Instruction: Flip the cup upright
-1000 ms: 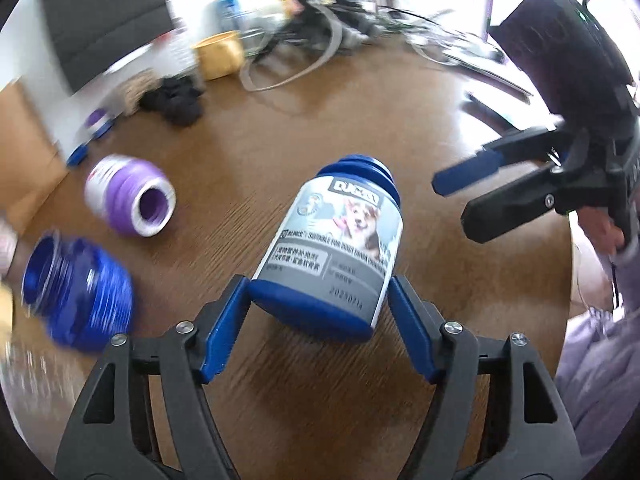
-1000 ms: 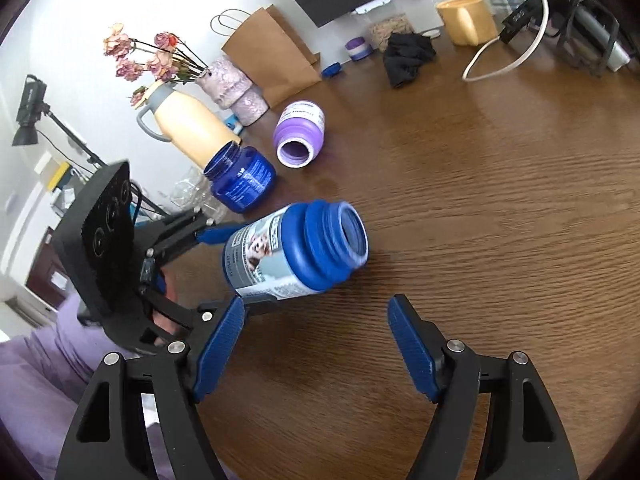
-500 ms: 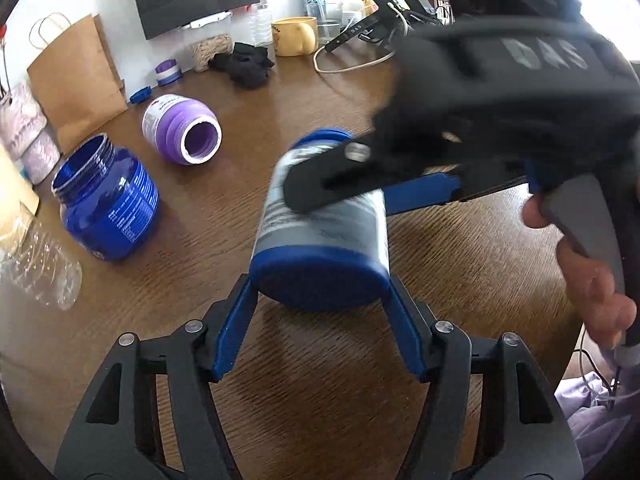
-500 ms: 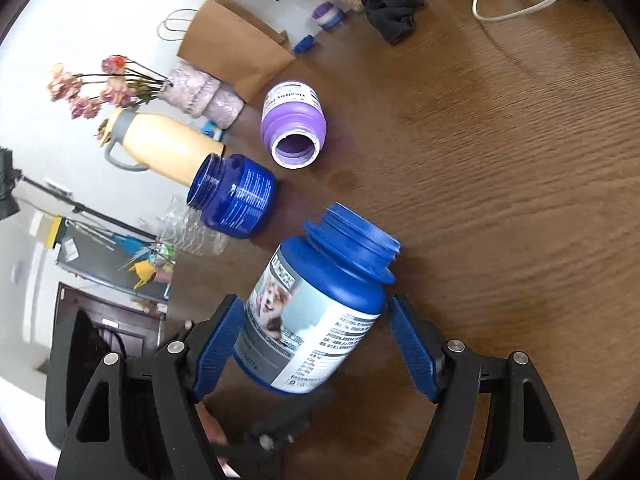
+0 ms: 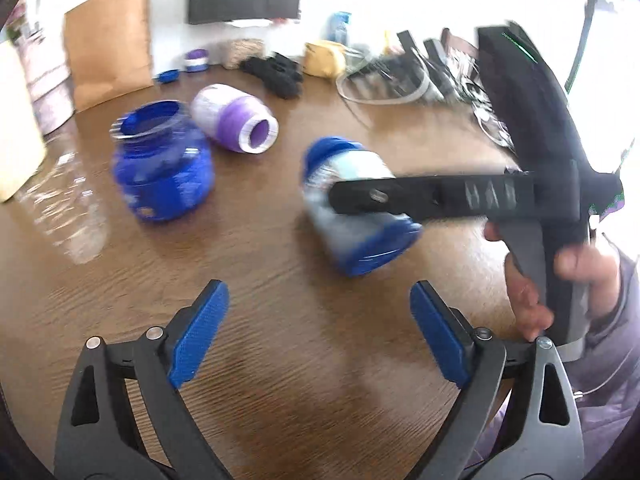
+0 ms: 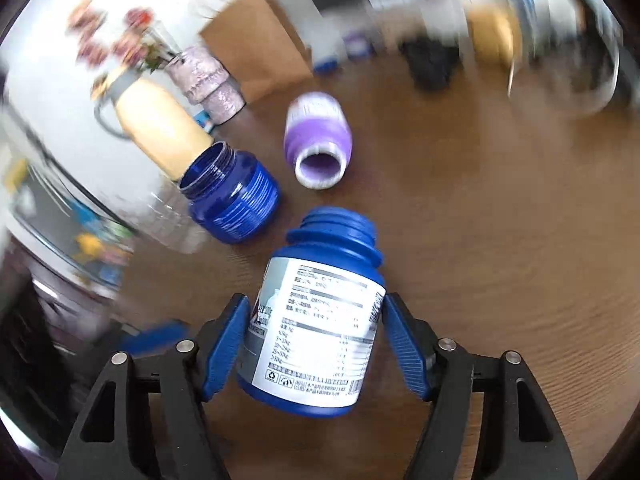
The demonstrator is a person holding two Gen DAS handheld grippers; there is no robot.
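Observation:
A blue bottle (image 6: 320, 340) with a white printed label sits between the pads of my right gripper (image 6: 315, 300), which is shut on its body. Its open mouth points away from the right wrist camera. In the left wrist view the same bottle (image 5: 360, 232) hangs tilted over the brown table (image 5: 280, 360), base toward the camera. One black finger (image 5: 420, 196) of the right gripper crosses it, and a hand (image 5: 576, 268) holds that gripper's handle. My left gripper (image 5: 317, 286) is open and holds nothing, a little short of the bottle.
A dark blue jar (image 6: 232, 200) stands upright with its mouth open, left of the bottle. Beyond it a purple bottle (image 6: 318, 144) lies on its side. A paper bag (image 6: 256, 48), yellow jug (image 6: 160, 128), vase (image 6: 204, 76), black cloth (image 5: 276, 72) and cables (image 5: 400, 80) line the far edge.
My left gripper has opened, let go of the bottle's base and drawn back. My right gripper has shut on the bottle and now carries it alone.

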